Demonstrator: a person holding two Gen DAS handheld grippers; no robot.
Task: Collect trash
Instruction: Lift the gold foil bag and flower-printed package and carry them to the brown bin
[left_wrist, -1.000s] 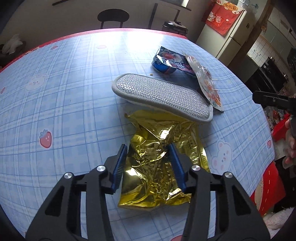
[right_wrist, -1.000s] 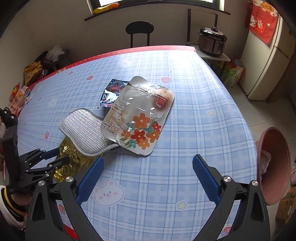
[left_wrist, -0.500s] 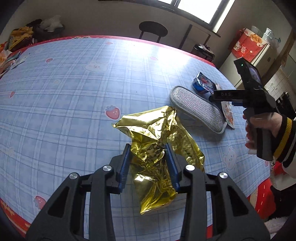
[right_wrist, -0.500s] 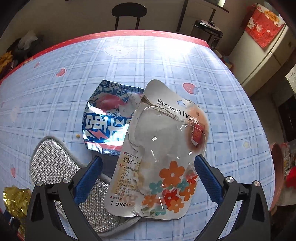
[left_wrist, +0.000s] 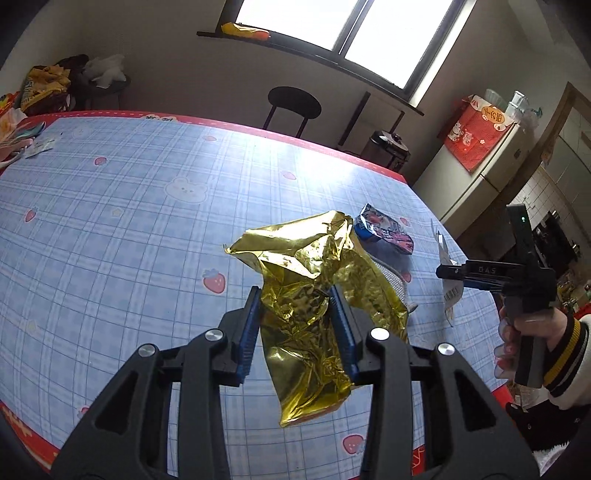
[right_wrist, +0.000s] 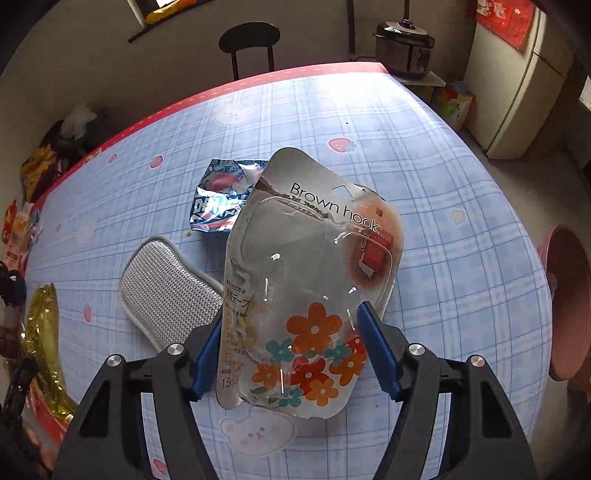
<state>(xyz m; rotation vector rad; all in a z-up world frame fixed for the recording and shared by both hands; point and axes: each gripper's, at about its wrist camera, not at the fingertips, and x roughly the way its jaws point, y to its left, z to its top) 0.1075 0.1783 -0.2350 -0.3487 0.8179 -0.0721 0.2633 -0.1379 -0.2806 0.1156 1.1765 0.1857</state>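
A crumpled gold foil wrapper (left_wrist: 295, 254) hangs above the blue checked table (left_wrist: 110, 221), and my left gripper (left_wrist: 294, 295) is shut on its middle. In the right wrist view the same wrapper (right_wrist: 42, 332) shows at the left edge. My right gripper (right_wrist: 291, 321) is closing its jaws on a clear "Brown hook" blister pack (right_wrist: 314, 240) with orange flowers. Both pads touch the pack's side edges, and it is raised off the table. In the left wrist view this pack (left_wrist: 450, 295) stands on edge in the right gripper (left_wrist: 448, 273).
A blue and white snack wrapper (right_wrist: 221, 195) and a silver mesh scrubbing pad (right_wrist: 166, 291) lie on the table behind the pack. A pink basin (right_wrist: 565, 302) stands beyond the table's right edge. A black chair (left_wrist: 293, 101) is at the far side.
My left gripper has lifted the gold wrapper off the table and away from the scrubbing pad. My right gripper has moved over the blister pack, and its jaws have narrowed onto it.
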